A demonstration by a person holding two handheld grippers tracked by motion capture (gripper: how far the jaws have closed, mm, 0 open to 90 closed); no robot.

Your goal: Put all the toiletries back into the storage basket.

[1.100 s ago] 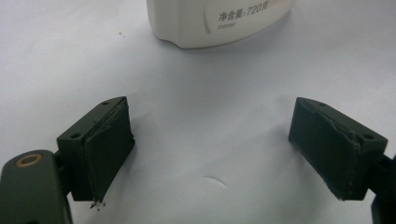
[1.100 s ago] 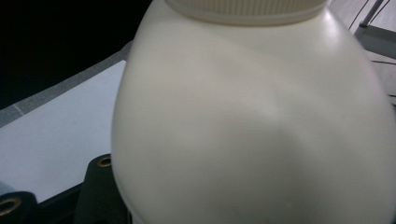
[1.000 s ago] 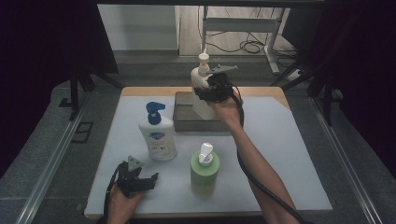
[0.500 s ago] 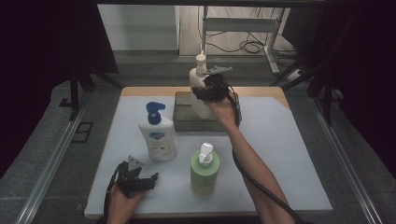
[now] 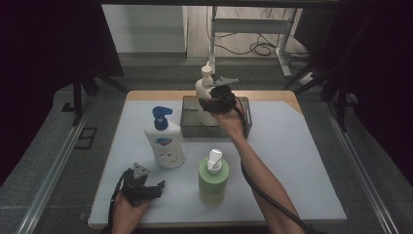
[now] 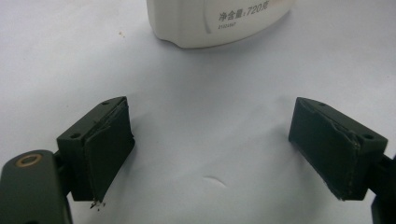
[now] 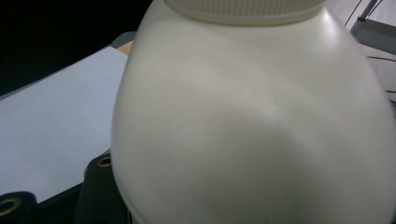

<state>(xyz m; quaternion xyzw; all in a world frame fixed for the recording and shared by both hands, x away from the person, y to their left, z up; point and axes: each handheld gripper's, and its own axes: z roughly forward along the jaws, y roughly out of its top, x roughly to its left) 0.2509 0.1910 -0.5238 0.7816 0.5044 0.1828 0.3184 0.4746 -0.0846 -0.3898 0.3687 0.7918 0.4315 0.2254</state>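
Observation:
My right gripper (image 5: 215, 101) is shut on a cream pump bottle (image 5: 204, 87) and holds it upright over a dark grey bin (image 5: 191, 123) at the back of the table. That bottle's rounded body (image 7: 252, 116) looms close in the right gripper view and hides the jaws. At the front left, my left gripper (image 5: 146, 179) rests low on the white mat, open, with bare mat between its jaws (image 6: 210, 144). Just beyond it stands a white bottle with a blue pump (image 5: 164, 144), whose base (image 6: 219, 21) appears in the left gripper view.
A green bottle with a white pump (image 5: 213, 178) stands at the front middle of the white mat (image 5: 292, 161). Dark drapes flank the table. Metal rails run along both sides, and cables lie on the floor behind.
My right hand has sunk a little with the cream bottle, closer to the bin. The left gripper and the other two bottles have stayed put.

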